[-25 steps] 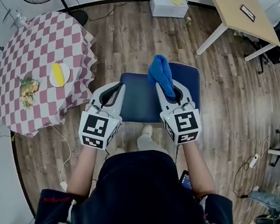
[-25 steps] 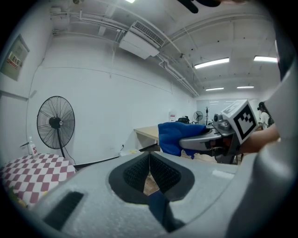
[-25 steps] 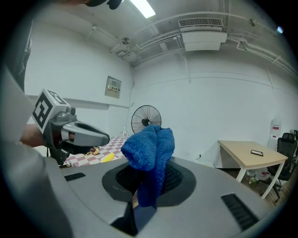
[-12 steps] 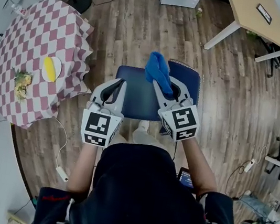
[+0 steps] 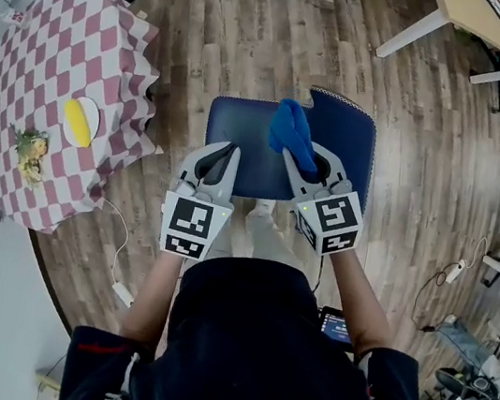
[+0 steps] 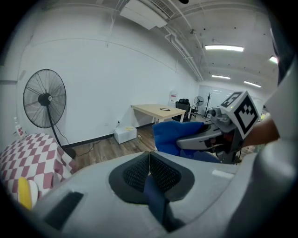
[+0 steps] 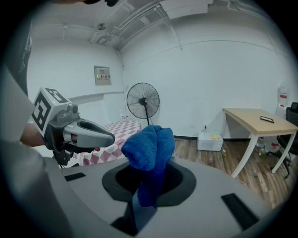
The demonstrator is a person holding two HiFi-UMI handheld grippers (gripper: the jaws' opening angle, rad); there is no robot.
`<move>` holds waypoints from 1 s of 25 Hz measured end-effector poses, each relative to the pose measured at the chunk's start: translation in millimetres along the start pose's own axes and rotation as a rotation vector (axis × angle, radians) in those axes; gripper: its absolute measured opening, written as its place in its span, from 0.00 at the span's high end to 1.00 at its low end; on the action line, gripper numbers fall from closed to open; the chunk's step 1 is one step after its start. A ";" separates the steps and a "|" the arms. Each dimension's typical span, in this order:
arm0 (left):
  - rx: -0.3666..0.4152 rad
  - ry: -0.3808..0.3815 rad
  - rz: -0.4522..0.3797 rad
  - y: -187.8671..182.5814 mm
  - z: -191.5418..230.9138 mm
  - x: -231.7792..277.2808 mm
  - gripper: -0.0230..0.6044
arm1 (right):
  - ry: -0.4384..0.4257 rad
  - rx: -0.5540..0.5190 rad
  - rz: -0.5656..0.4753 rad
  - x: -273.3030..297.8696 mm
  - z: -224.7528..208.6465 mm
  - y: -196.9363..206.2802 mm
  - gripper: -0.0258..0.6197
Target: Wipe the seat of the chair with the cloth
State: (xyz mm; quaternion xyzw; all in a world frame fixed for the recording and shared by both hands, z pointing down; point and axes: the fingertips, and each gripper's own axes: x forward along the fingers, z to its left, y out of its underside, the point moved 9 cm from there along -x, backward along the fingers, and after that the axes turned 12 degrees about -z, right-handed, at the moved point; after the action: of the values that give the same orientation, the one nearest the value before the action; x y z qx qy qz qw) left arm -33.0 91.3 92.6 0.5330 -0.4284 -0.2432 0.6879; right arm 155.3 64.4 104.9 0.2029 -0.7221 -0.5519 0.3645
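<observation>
Right gripper pinched the blue cloth, which sat bunched over the chair seat. Left gripper was pressed together with nothing held, over the seat's near edge.

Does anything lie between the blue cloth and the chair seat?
Nothing visible does. The seat is bare in the head view; the cloth, gripped by the right tool, is over it. The shut left tool is beside the cloth.

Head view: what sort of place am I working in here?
Probably an office or lab workroom: a wooden desk, a pedestal fan, and a table under a checked cloth.
</observation>
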 end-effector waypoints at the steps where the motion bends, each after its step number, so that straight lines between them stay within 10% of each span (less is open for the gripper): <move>1: -0.002 0.016 0.015 7.6 3.7 5.4 0.94 | 0.007 0.011 0.020 3.3 0.3 9.3 0.87; 12: -0.100 0.112 0.189 132.9 32.4 44.3 0.94 | 0.037 0.114 0.253 38.8 13.0 130.3 0.87; 25: -0.024 0.163 0.397 303.8 57.3 61.3 0.94 | 0.084 0.201 0.403 83.1 19.9 277.2 0.87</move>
State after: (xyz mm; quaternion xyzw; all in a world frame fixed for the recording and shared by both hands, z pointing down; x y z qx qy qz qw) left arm -87.1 107.9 402.6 0.4478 -0.4652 -0.0642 0.7609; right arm 116.6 105.1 389.5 0.1124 -0.7834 -0.3844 0.4753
